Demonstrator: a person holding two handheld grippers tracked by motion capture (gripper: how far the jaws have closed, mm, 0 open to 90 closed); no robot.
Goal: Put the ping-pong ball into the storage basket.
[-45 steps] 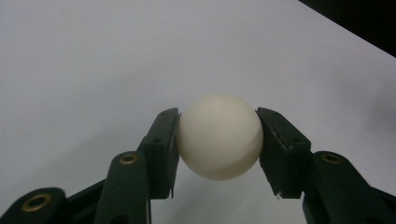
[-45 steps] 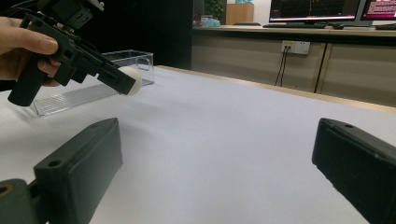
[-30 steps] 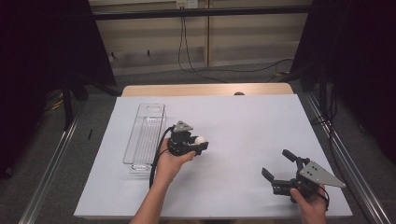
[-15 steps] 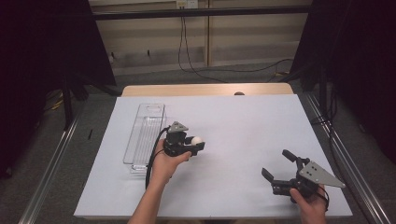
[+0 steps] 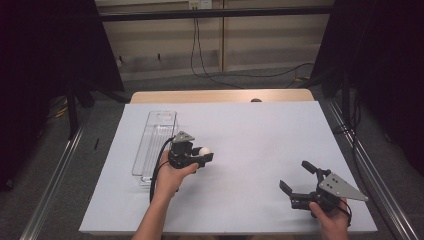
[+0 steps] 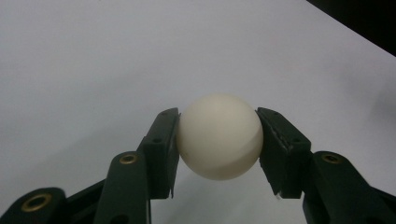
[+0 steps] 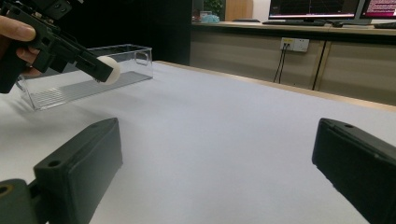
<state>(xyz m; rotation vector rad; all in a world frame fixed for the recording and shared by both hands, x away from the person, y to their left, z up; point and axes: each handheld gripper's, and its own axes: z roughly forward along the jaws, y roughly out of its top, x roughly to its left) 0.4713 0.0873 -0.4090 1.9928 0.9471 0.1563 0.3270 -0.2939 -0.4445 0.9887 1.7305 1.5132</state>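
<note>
My left gripper is shut on a white ball, held off the white table just right of a clear plastic tray. In the left gripper view the ball sits squeezed between both black pads. The right gripper view shows that ball in front of the tray, with the left gripper tilted down. My right gripper rests near the table's front right corner, jaws wide open and nothing between them; its gap frames bare table.
The white sheet covers most of the table, with a wooden strip at the far edge. A metal rail runs along the right side. Desks with monitors stand beyond the table.
The left hand has shifted slightly left and toward the person with the ball, closer to the tray. The right gripper has not moved.
</note>
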